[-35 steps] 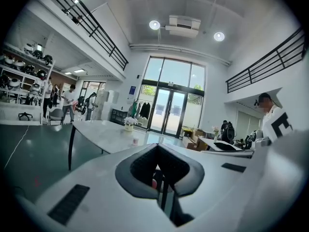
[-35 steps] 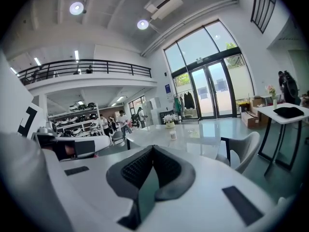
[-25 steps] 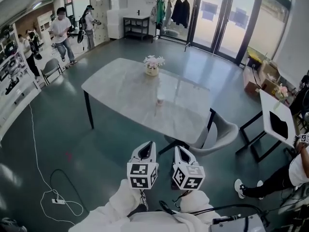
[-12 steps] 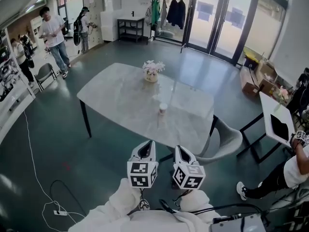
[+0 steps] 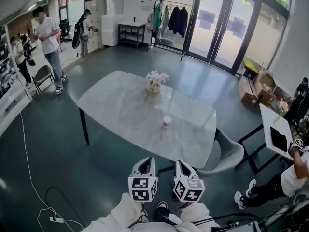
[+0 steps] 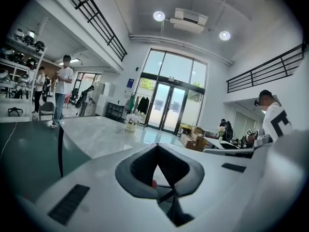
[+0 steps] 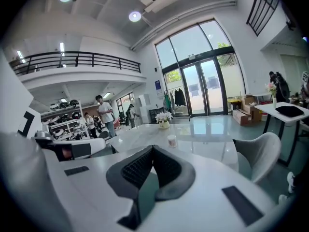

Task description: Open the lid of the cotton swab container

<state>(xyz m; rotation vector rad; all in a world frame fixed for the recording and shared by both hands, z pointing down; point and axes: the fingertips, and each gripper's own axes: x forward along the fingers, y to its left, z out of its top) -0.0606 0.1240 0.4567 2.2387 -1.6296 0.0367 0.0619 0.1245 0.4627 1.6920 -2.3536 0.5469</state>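
A small round cotton swab container with a lid on top stands on the pale marble table, toward its near right side; it also shows small in the right gripper view as the container. My left gripper and right gripper are held side by side well short of the table, over the floor, both shut and empty. In the left gripper view the left gripper points toward the table with its jaws together. The right gripper points at the container, jaws together.
A vase of flowers stands at the table's far side. A grey chair is tucked at the table's near right corner. A white side table and a seated person are at right. People stand far left. A cable lies on the floor.
The view has moved closer to the table; the table and container sit nearer and lower in the head view. Both grippers stay shut, side by side.
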